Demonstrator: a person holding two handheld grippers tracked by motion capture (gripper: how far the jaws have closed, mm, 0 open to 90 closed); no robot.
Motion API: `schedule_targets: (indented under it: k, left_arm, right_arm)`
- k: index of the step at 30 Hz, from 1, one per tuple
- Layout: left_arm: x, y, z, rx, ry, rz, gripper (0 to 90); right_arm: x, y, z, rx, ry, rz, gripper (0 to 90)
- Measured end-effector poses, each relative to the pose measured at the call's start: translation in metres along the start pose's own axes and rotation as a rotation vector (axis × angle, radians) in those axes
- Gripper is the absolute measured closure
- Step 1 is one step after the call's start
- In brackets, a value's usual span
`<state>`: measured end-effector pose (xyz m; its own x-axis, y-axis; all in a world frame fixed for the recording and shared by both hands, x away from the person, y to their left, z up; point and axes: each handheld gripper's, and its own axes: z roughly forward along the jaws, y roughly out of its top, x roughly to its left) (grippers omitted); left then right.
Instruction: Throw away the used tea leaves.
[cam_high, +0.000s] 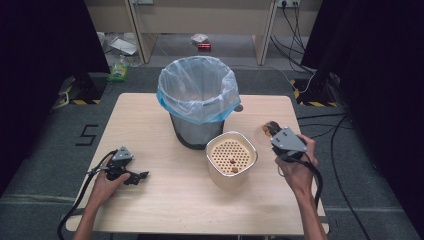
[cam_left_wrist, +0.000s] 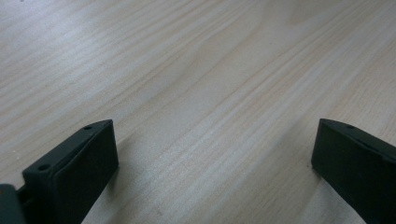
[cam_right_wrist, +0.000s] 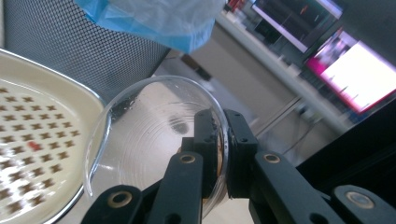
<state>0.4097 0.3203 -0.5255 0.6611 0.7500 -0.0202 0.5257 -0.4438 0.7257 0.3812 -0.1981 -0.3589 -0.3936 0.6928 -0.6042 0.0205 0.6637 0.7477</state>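
Looking like a lab or test bay, not a home. Small light-wood table (cam_high: 150, 125) sitting on grey carpet, with black curtains (cam_high: 45, 45) hanging along both sides. Yellow-black hazard tape (cam_high: 80, 102) marking stand feet on the floor, and a "5" (cam_high: 87, 135) taped beside the table. Cables (cam_high: 295, 30) running to wall sockets at the back and trailing across the floor at right. Lit monitors (cam_right_wrist: 350, 70) glowing on a bench in the right gripper view. Loose clutter lying under the wooden bench (cam_high: 200, 20) behind.
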Motion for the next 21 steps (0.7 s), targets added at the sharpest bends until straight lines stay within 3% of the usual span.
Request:
schedule_targets:
  k: [5, 7, 10, 11, 12, 14, 17, 18, 20, 21]
  left_arm:
    - [0.000, 0.000, 0.000, 0.000, 0.000, -0.001, 0.0]
    - [0.000, 0.000, 0.000, -0.001, 0.000, -0.001, 0.0]
    - [0.000, 0.000, 0.000, -0.001, 0.000, -0.001, 0.0]
    - [0.000, 0.000, 0.000, -0.001, 0.000, -0.001, 0.0]
    - [0.000, 0.000, 0.000, -0.001, 0.000, -0.001, 0.0]
    - [0.000, 0.000, 0.000, -0.001, 0.000, -0.001, 0.0]
    - [0.000, 0.000, 0.000, -0.002, 0.000, -0.001, 0.0]
    - [0.000, 0.000, 0.000, -0.002, 0.000, -0.001, 0.0]
    - [0.000, 0.000, 0.000, -0.001, 0.000, 0.000, 0.0]
    - [0.000, 0.000, 0.000, -0.002, 0.000, -0.001, 0.0]
  right_arm:
    - [0.018, 0.018, 0.008, -0.034, -0.059, -0.212, 85.6]
    - [0.020, 0.020, 0.009, -0.054, -0.064, -0.230, 85.6]
    - [0.023, 0.029, 0.008, -0.143, -0.089, -0.278, 85.8]
    - [0.023, 0.029, 0.008, -0.143, -0.089, -0.278, 85.8]
    - [0.028, 0.031, 0.008, -0.189, -0.095, -0.321, 85.8]
    - [0.035, 0.031, 0.008, -0.222, -0.104, -0.374, 85.8]
    - [0.044, 0.031, 0.003, -0.305, -0.142, -0.396, 86.4]
    - [0.044, 0.031, 0.003, -0.305, -0.142, -0.396, 86.4]
    - [0.051, 0.028, 0.011, -0.271, -0.140, -0.456, 85.9]
    - [0.051, 0.026, 0.012, -0.289, -0.143, -0.447, 86.3]
